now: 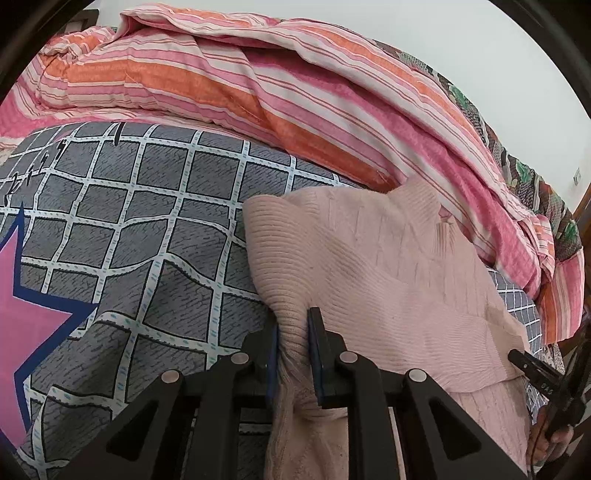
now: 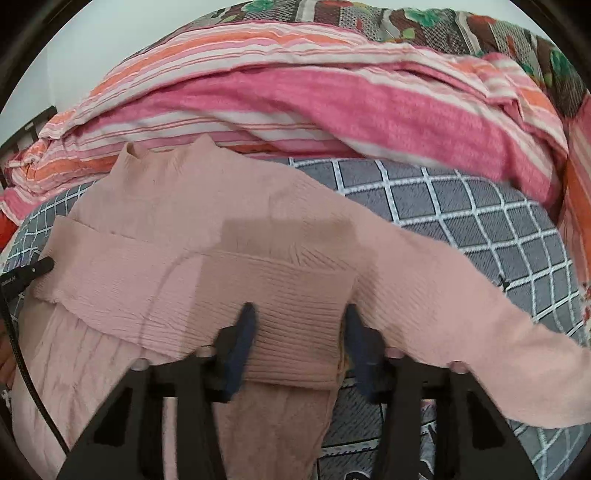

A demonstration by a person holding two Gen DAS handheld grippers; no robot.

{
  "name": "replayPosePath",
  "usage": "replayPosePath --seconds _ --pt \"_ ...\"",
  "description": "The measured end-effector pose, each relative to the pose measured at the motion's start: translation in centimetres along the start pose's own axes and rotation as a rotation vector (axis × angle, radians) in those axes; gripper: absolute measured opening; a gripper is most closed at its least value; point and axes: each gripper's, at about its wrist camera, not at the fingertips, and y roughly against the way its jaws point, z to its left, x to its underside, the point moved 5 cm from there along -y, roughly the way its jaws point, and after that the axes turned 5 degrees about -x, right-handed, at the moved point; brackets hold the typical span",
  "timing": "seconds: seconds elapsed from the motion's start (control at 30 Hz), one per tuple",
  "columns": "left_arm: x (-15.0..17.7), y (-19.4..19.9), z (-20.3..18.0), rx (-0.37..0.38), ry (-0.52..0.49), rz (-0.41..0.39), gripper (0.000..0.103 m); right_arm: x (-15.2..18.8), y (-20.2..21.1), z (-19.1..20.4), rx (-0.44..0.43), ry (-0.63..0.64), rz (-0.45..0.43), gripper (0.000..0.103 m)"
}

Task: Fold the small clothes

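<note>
A pale pink knit sweater lies on a grey checked bedsheet. My left gripper is shut on the sweater's ribbed edge, the fabric bunched between its blue pads. In the right wrist view the sweater lies collar away from me, one sleeve folded across the body and the other stretched to the right. My right gripper is open, its fingers standing on either side of the folded sleeve's ribbed cuff. The right gripper's tip shows at the right edge of the left wrist view.
A rumpled pink, orange and white striped quilt is heaped along the far side of the bed, also in the right wrist view. A floral blanket lies behind it. A pink star print marks the sheet at left.
</note>
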Motion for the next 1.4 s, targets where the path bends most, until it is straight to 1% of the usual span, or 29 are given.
replayPosePath --seconds 0.07,0.17,0.33,0.47,0.53,0.6,0.77,0.83,1.0,1.4 --pt "-0.1 -0.2 0.0 -0.001 -0.001 0.004 0.016 0.2 -0.3 -0.6 -0.002 -0.035 -0.011 0.017" --pt "0.0 -0.3 0.0 -0.012 -0.005 0.008 0.019 0.2 -0.1 -1.4 -0.017 -0.076 -0.037 0.011" --pt "0.0 -0.2 -0.3 -0.04 -0.025 0.0 0.022 0.2 -0.3 -0.7 0.037 -0.025 -0.034 0.011" --pt "-0.1 -0.3 -0.7 -0.069 -0.05 -0.002 0.027 0.3 -0.7 -1.0 0.02 -0.038 -0.018 0.012" --pt "-0.1 -0.3 -0.9 -0.077 -0.058 -0.005 0.033 0.3 -0.8 -1.1 0.021 -0.038 -0.019 0.012" --pt "-0.2 -0.2 -0.7 -0.076 -0.057 -0.005 0.038 0.3 -0.8 -1.0 0.026 -0.035 -0.02 0.012" --pt "-0.1 -0.2 -0.6 -0.072 -0.06 -0.003 0.043 0.6 -0.7 -0.9 0.022 -0.038 -0.02 0.012" --pt "-0.1 -0.2 -0.6 -0.068 -0.063 -0.002 0.047 0.5 -0.8 -1.0 0.02 -0.042 -0.02 0.013" --pt "0.0 -0.1 -0.6 -0.07 -0.071 -0.002 0.05 0.5 -0.9 -1.0 0.021 -0.04 -0.017 0.013" --pt "-0.1 -0.2 -0.7 -0.068 -0.075 0.002 0.053 0.4 -0.8 -1.0 0.028 -0.039 -0.022 0.015"
